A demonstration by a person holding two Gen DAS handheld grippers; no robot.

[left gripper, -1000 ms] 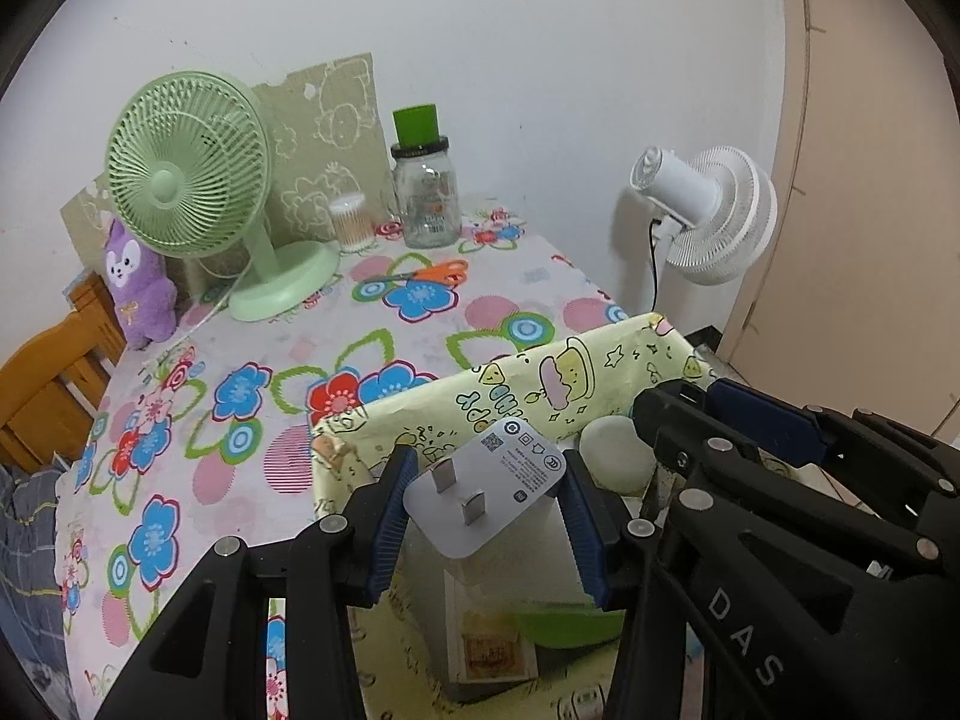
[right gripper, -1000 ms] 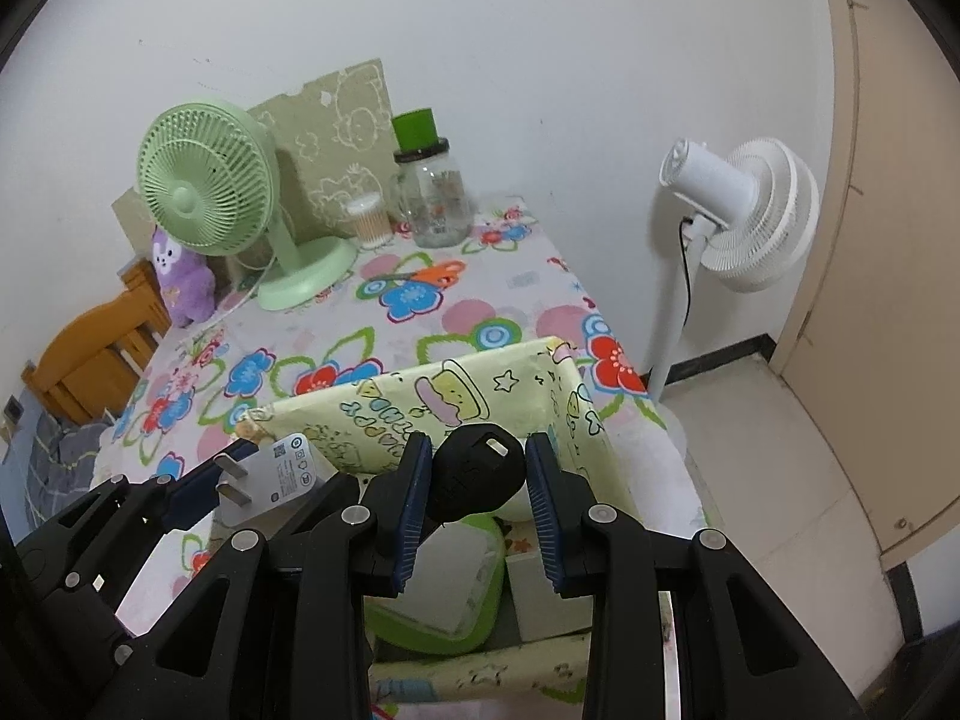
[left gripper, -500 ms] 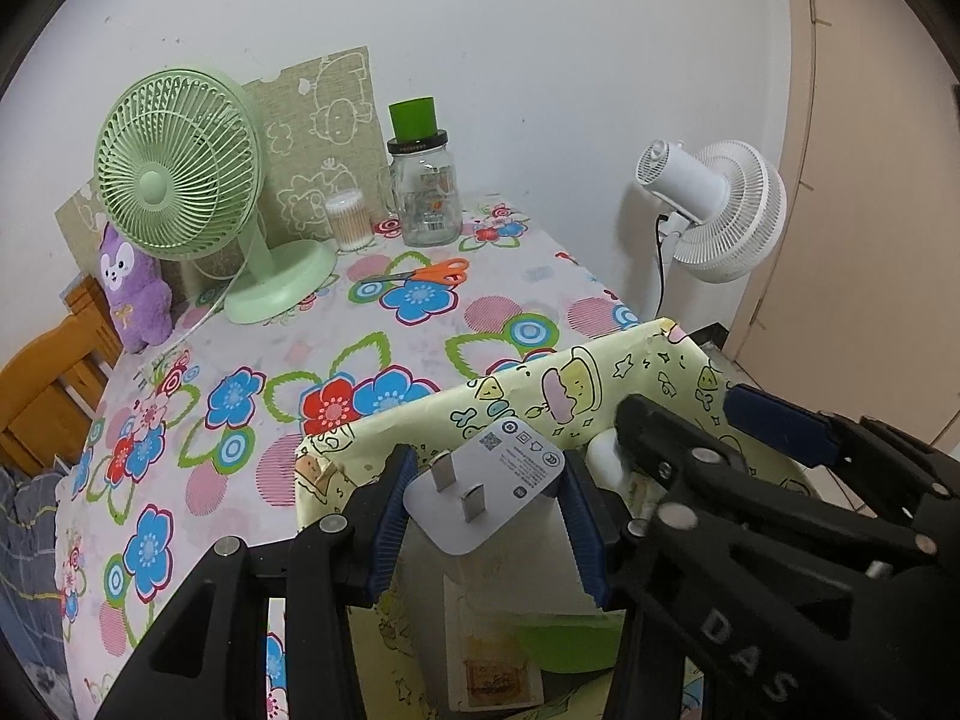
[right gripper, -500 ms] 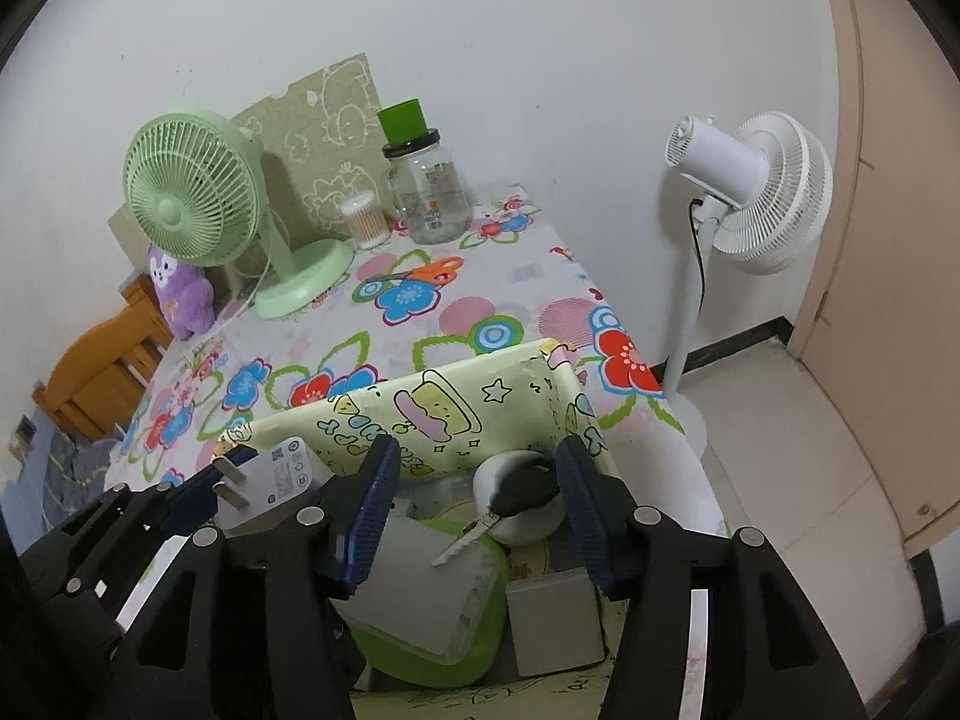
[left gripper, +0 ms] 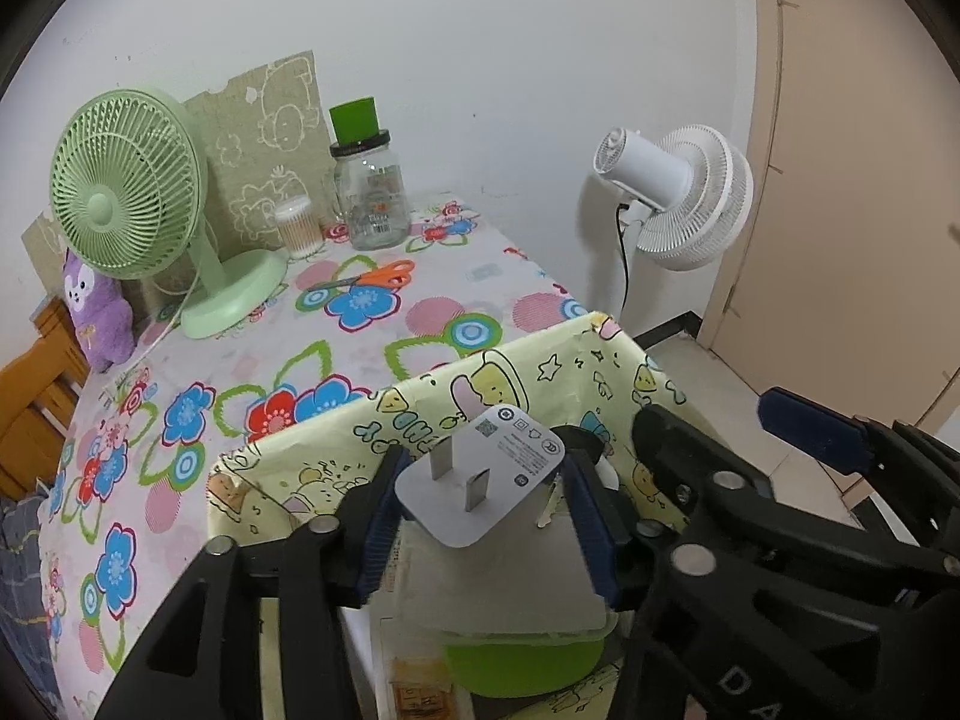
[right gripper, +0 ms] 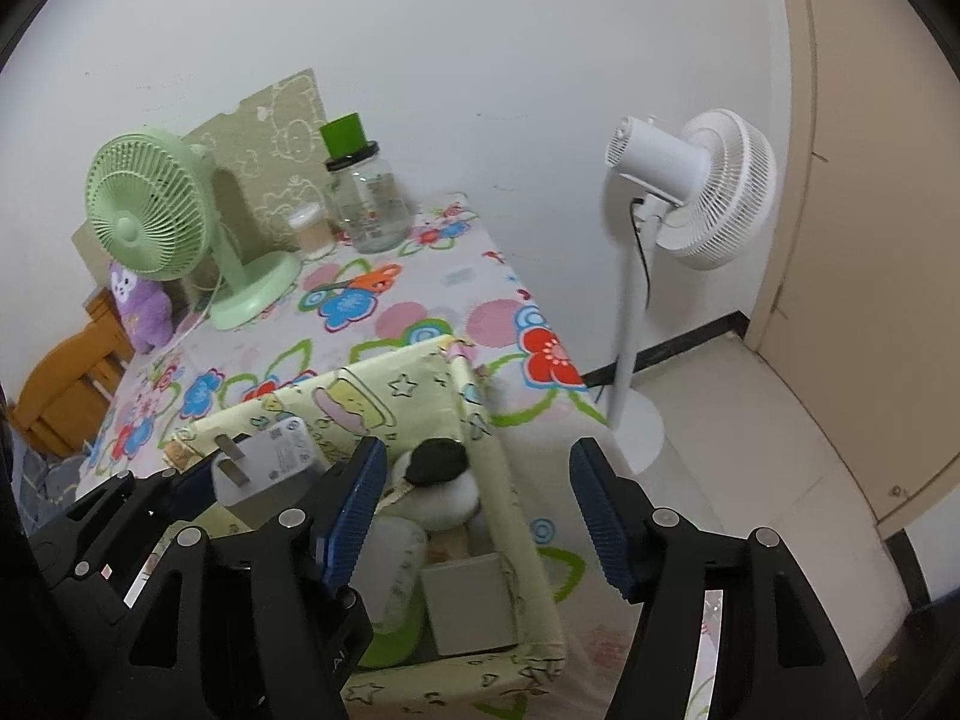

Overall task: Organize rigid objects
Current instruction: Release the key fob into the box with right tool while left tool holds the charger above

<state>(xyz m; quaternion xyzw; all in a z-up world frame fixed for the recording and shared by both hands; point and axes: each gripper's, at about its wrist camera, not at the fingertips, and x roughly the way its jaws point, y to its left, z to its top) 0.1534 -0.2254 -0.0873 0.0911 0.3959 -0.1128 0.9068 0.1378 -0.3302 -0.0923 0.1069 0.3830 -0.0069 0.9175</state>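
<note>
My left gripper [left gripper: 480,495] is shut on a white plug adapter [left gripper: 480,480] and holds it above the yellow cartoon-print storage box [left gripper: 420,408]. The adapter also shows in the right wrist view [right gripper: 264,468]. My right gripper [right gripper: 474,516] is open and empty above the box [right gripper: 456,390]. A black car key [right gripper: 435,462] lies inside the box on a white round object [right gripper: 447,501], beside a green-lidded container [right gripper: 390,642] and a grey box [right gripper: 471,606].
On the floral tablecloth [left gripper: 252,372] stand a green desk fan [left gripper: 138,204], a glass jar with a green cap [left gripper: 366,186], a cotton-swab tub [left gripper: 297,234], orange scissors [left gripper: 372,276] and a purple plush [left gripper: 99,312]. A white floor fan [right gripper: 684,192] stands right of the table.
My right gripper opened and let go of the black car key, which now lies in the box; the gripper then drew back and to the right. My left gripper still holds the adapter.
</note>
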